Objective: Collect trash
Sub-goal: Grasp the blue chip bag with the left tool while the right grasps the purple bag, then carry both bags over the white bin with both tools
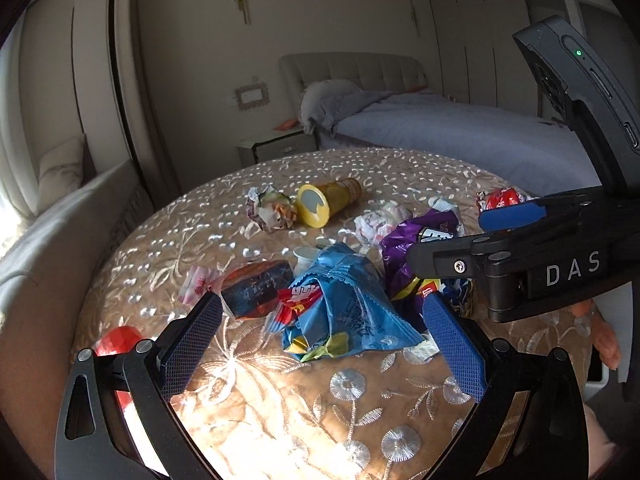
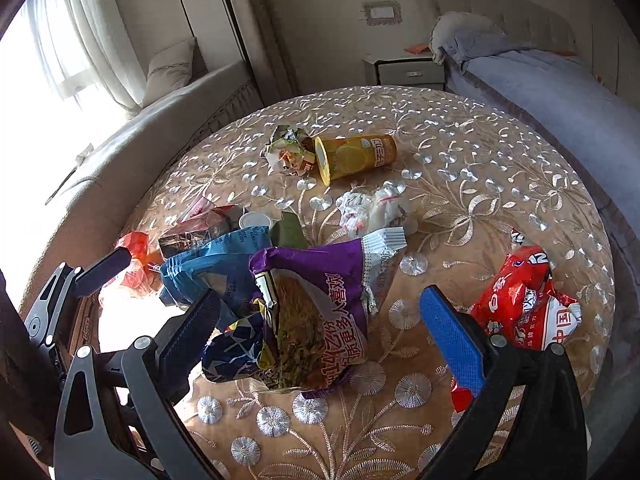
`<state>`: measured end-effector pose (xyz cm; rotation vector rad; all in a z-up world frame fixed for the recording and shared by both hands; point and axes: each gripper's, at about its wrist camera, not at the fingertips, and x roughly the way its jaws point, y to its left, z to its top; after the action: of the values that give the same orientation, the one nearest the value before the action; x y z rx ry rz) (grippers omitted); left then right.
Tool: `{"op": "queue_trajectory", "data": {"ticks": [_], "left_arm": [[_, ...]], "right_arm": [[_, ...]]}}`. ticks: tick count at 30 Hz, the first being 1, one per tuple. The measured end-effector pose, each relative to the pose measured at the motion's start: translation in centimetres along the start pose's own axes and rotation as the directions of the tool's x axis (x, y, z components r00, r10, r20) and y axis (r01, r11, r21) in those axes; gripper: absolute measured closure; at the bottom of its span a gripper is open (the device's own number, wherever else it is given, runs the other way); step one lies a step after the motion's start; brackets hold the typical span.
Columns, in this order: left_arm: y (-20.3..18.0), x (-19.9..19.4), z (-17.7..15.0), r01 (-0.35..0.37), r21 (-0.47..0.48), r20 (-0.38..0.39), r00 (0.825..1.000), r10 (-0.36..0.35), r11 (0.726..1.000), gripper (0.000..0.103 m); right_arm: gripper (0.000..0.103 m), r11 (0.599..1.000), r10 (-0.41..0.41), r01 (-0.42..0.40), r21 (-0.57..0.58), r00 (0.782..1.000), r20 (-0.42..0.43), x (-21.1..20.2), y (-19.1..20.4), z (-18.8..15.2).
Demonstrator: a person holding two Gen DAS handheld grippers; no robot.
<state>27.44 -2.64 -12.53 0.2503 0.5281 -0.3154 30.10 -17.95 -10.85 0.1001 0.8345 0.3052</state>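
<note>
Trash: my left claw (image 1: 322,330) spread around the blue bag (image 1: 344,304); right claw (image 2: 320,328) spread around the purple bag (image 2: 316,312), hiding the tabletop (image 2: 480,168) middle.

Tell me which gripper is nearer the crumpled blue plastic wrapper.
Left. The left gripper brackets the crumpled blue plastic wrapper, open; the right gripper sits beside it, around the purple foil bag.

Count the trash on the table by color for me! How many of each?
Blue wrapper: 1
Purple wrapper: 1
Red wrapper: 1
Yellow cup: 1
White crumpled wrapper: 1
Multicolored crumpled wrapper: 1
Dark box: 1
Small white cup: 1
Pink-and-white wrapper: 1
Total: 9 that I can tell apart.
</note>
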Motion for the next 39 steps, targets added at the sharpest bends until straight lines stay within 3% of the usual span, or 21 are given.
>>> {"op": "queue_trajectory", "data": {"ticks": [4, 6, 7, 8, 9, 14, 18, 23, 26, 32, 39], "left_arm": [[-0.5, 2.7, 0.2, 0.086, 0.051, -0.080, 0.993, -0.081, 0.995, 0.006], [-1.3, 3.2, 0.2, 0.110, 0.099, -0.099, 0.990, -0.100, 0.989, 0.014], [-1.7, 3.6, 0.2, 0.094, 0.125, -0.114, 0.990, -0.080, 0.988, 0.016], [-2.1, 3.9, 0.1, 0.081, 0.144, -0.128, 0.990, -0.063, 0.986, 0.026], [-2.2, 4.0, 0.2, 0.075, 0.148, -0.138, 0.989, -0.055, 0.986, 0.027], [-1.5, 3.2, 0.5, 0.071, 0.061, -0.144, 0.988, -0.062, 0.996, 0.040], [-1.1, 1.1, 0.8, 0.054, 0.009, -0.110, 0.993, -0.053, 0.998, 0.044], [-2.1, -3.0, 1.4, 0.000, 0.023, -0.037, 0.999, 0.001, 1.000, 0.044], [-3.4, -5.4, 2.0, 0.035, 0.014, -0.012, 0.999, -0.035, 0.999, 0.044], [-9.6, -7.9, 2.7, 0.156, 0.085, 0.007, 0.988, -0.157, 0.984, 0.044], [-18.9, -7.4, 1.8, 0.310, 0.194, -0.040, 0.950, -0.308, 0.931, 0.044]], "right_arm": [[0.004, 0.995, 0.079, -0.073, 0.065, 0.993, -0.091, 2.5, -1.2, -0.3], [0.018, 0.985, 0.153, -0.142, 0.100, 0.982, -0.112, 3.4, -1.6, -0.9], [0.018, 0.983, 0.160, -0.148, 0.106, 0.981, -0.113, 3.6, -1.7, -1.0], [0.021, 0.984, 0.162, -0.152, 0.098, 0.982, -0.100, 3.4, -1.7, -1.2], [0.023, 0.986, 0.149, -0.142, 0.083, 0.985, -0.088, 3.1, -1.5, -1.2], [0.025, 0.991, 0.135, -0.134, 0.026, 0.991, -0.013, 0.6, -0.8, -1.1], [0.025, 0.993, 0.116, -0.116, -0.011, 0.992, 0.041, -2.1, -0.4, -1.0], [0.025, 0.992, 0.126, -0.124, -0.030, 0.986, 0.105, -6.0, -1.1, -1.7], [0.025, 0.992, 0.128, -0.124, -0.032, 0.983, 0.134, -8.6, -1.9, -2.7], [0.025, 0.999, 0.042, -0.039, -0.021, 0.983, 0.176, -13.3, -5.2, -5.4], [0.025, 0.990, -0.131, 0.120, 0.077, 0.978, 0.159, -17.8, -12.3, -11.4]]}}
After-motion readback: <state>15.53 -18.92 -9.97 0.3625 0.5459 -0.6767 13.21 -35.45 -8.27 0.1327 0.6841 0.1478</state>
